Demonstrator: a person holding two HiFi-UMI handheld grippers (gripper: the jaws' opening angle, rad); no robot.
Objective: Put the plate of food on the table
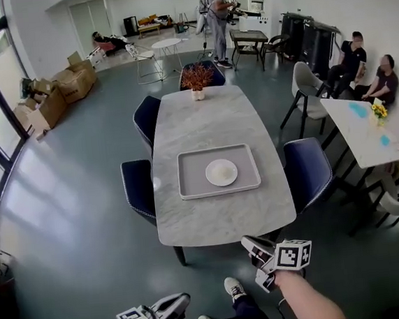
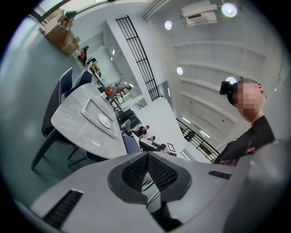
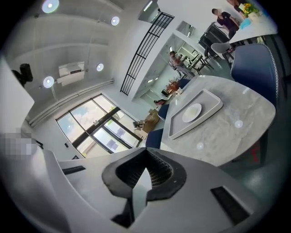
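A white plate (image 1: 221,172) with pale food lies in a grey tray (image 1: 188,186) on the marble table (image 1: 219,220). My right gripper (image 1: 256,251) hangs just off the table's near edge at the lower right, shut with nothing in it. My left gripper (image 1: 177,305) is lower and farther back at the bottom left, also shut and empty. In the left gripper view its jaws (image 2: 148,155) meet, with the plate (image 2: 104,120) and tray (image 2: 91,107) far off. The right gripper (image 3: 146,159) looks toward the plate (image 3: 192,112) in the tray (image 3: 182,132).
Dark blue chairs (image 1: 139,189) (image 1: 307,173) stand at both sides of the table. A potted plant (image 1: 197,78) sits at its far end. A second white table (image 1: 358,129) with seated people is at the right. Cardboard boxes (image 1: 59,91) line the left wall.
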